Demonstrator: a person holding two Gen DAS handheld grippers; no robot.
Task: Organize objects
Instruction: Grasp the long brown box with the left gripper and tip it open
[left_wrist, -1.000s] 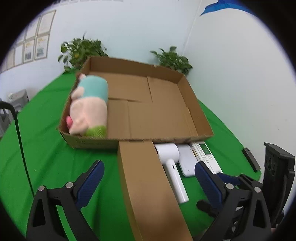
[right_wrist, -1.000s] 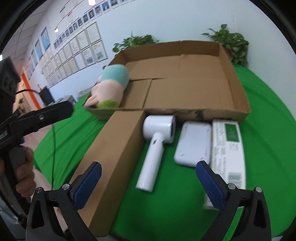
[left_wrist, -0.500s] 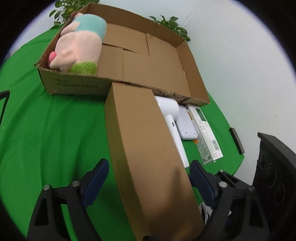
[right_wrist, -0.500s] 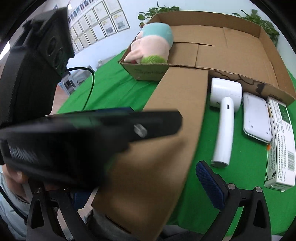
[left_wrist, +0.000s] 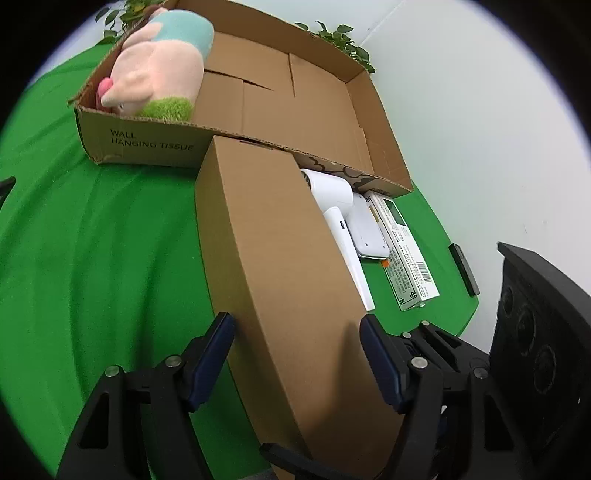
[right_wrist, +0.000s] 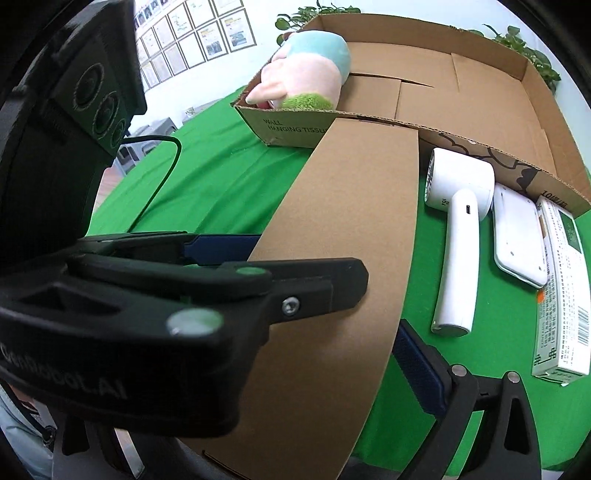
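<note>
Now the left tongs (left_wrist: 297, 354) straddle the near end of the long brown carton (left_wrist: 273, 258); their jaws have just been closing, the carton sits between them, and the blue pads look just beside its side walls, with contact unclear. The right tongs (right_wrist: 413, 354) come at the same near end from the other side; only one blue pad is plain, beside the carton's right edge, and the left tongs block the rest, so I cannot tell whether they grip. Both tongs tilt steeply downward toward the green counter (left_wrist: 92, 258).

The step in hand looks like a two-handed grasp of the carton. Next, both pairs would need to clamp firmly before lifting it into the open cardboard tray (left_wrist: 384, 122), which touches the carton's far end and holds a plush toy (left_wrist: 162, 74) at its left. Right of the carton lie a white lint remover (right_wrist: 458, 229), a white flat device (right_wrist: 517, 236) and a printed box (right_wrist: 565, 295).
</note>
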